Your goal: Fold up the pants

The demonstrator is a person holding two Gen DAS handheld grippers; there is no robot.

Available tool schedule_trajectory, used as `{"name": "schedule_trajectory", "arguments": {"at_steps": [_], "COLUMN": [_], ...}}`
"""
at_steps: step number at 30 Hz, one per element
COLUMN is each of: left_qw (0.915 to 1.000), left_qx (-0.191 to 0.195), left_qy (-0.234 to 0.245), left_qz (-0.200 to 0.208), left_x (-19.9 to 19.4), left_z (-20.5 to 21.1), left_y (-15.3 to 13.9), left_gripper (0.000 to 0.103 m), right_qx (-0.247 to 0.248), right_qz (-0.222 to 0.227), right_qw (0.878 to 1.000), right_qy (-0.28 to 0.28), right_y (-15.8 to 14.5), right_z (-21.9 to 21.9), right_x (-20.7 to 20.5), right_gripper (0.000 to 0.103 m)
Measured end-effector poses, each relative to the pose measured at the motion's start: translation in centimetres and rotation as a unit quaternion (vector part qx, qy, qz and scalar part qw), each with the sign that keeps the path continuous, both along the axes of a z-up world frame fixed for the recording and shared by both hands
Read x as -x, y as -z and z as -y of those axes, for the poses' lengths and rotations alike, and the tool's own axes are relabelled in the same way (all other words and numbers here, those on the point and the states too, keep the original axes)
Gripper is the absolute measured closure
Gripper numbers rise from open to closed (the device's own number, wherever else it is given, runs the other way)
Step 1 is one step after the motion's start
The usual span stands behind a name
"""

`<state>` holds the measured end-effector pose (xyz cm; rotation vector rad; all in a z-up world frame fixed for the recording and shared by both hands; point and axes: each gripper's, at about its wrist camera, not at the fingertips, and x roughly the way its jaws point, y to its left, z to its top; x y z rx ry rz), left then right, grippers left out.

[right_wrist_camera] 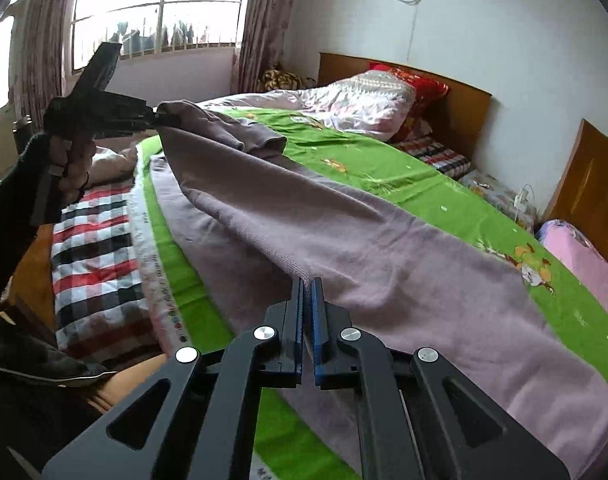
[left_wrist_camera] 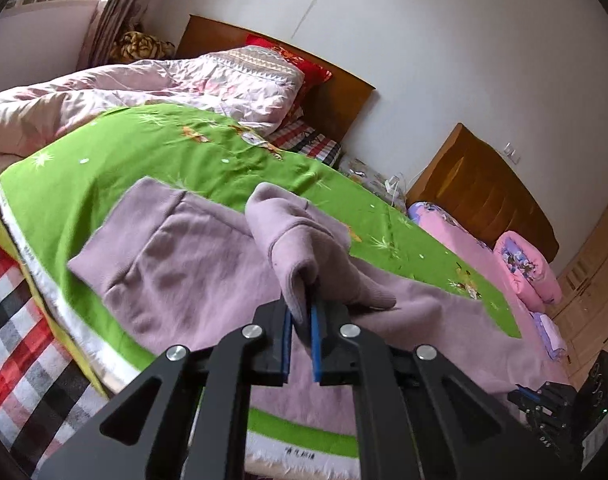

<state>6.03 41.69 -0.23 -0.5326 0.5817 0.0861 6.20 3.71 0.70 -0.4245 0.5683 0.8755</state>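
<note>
Mauve knit pants (left_wrist_camera: 192, 264) lie on a green patterned sheet (left_wrist_camera: 144, 148) on the bed. My left gripper (left_wrist_camera: 302, 304) is shut on a cuffed leg end (left_wrist_camera: 288, 240), lifted above the rest of the pants. In the right wrist view the left gripper (right_wrist_camera: 154, 118) holds that end up at the far left, the fabric draping down from it. My right gripper (right_wrist_camera: 309, 284) is shut on the edge of the pants (right_wrist_camera: 344, 240) where the lifted fold comes down. The waistband (left_wrist_camera: 116, 240) lies flat on the left.
A pink quilt (left_wrist_camera: 164, 88) and red pillow (left_wrist_camera: 292, 60) lie by the wooden headboard (left_wrist_camera: 344, 96). A plaid blanket (left_wrist_camera: 20, 320) lies under the sheet at the bed's near edge. A second bed with pink bedding (left_wrist_camera: 524, 264) stands to the right. A window (right_wrist_camera: 160, 12) is behind.
</note>
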Motion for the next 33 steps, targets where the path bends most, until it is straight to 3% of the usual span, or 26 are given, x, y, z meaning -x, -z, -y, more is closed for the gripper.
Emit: {"name": "schedule_trajectory", "arguments": {"at_steps": [5,8,11,14,17,18,20,21,22,23,24,27,30,32,33], "left_qw": [0.9982,0.9967,0.9976,0.9992,0.9982,0.9964,0.9976,0.9977,0.9979,0.9982,0.9977,0.9912,0.985,0.9734,0.9653], "left_qx": [0.024,0.014,0.023,0.004,0.01,0.026,0.03,0.029,0.026,0.017,-0.019,-0.111,-0.173,-0.227,-0.256], "left_qy": [-0.013,-0.021,-0.025,-0.019,-0.024,-0.028,-0.024,-0.02,-0.014,-0.014,-0.039,-0.064,-0.005,0.032,0.049], "left_qz": [-0.053,-0.078,-0.06,-0.035,-0.055,-0.076,-0.059,-0.058,-0.057,-0.055,-0.053,-0.033,0.002,-0.01,-0.019], "left_x": [0.1,-0.3,0.5,1.1,0.7,0.4,0.7,0.9,1.1,1.3,2.0,3.5,3.8,2.6,1.6], "left_z": [-1.1,-1.2,-1.3,-0.7,-1.2,-1.6,-1.9,-1.9,-1.8,-1.7,-1.5,-0.3,2.1,3.9,4.7], "left_y": [4.5,6.4,5.7,3.7,4.7,6.3,7.1,7.1,6.6,6.1,5.1,2.8,0.8,0.6,0.7], "left_gripper": [0.095,0.094,0.094,0.094,0.094,0.09,0.089,0.087,0.08,0.054,0.025,0.024,0.024,0.025,0.031], "right_qx": [0.043,0.055,0.054,0.046,0.06,0.066,0.059,0.079,0.089,0.091,0.075,0.031,-0.018,-0.024,-0.024], "right_qz": [-0.04,-0.044,-0.026,-0.022,-0.045,-0.05,-0.044,-0.04,-0.041,-0.041,-0.037,-0.041,-0.047,-0.034,-0.029], "right_qw": [0.998,0.997,0.998,0.999,0.997,0.996,0.997,0.996,0.995,0.995,0.996,0.998,0.997,0.998,0.998], "right_qy": [-0.007,-0.008,-0.009,-0.009,-0.01,-0.011,-0.01,-0.009,-0.015,-0.023,-0.035,-0.047,-0.051,-0.052,-0.058], "right_y": [4.1,4.9,3.7,2.8,4.2,4.8,5.0,4.8,4.6,4.2,3.2,0.4,-2.0,-3.0,-3.4], "right_z": [-0.6,-0.9,-0.7,-0.7,-1.0,-1.0,-0.9,-1.1,-1.2,-1.2,-1.1,-1.2,-2.1,-4.0,-5.6], "right_x": [-0.1,0.1,0.8,0.9,0.5,0.2,0.4,0.5,0.7,0.9,1.2,1.0,-0.6,-1.9,-2.7], "right_gripper": [0.098,0.098,0.098,0.098,0.098,0.096,0.091,0.086,0.06,0.02,0.013,0.027,0.027,0.027,0.027]}}
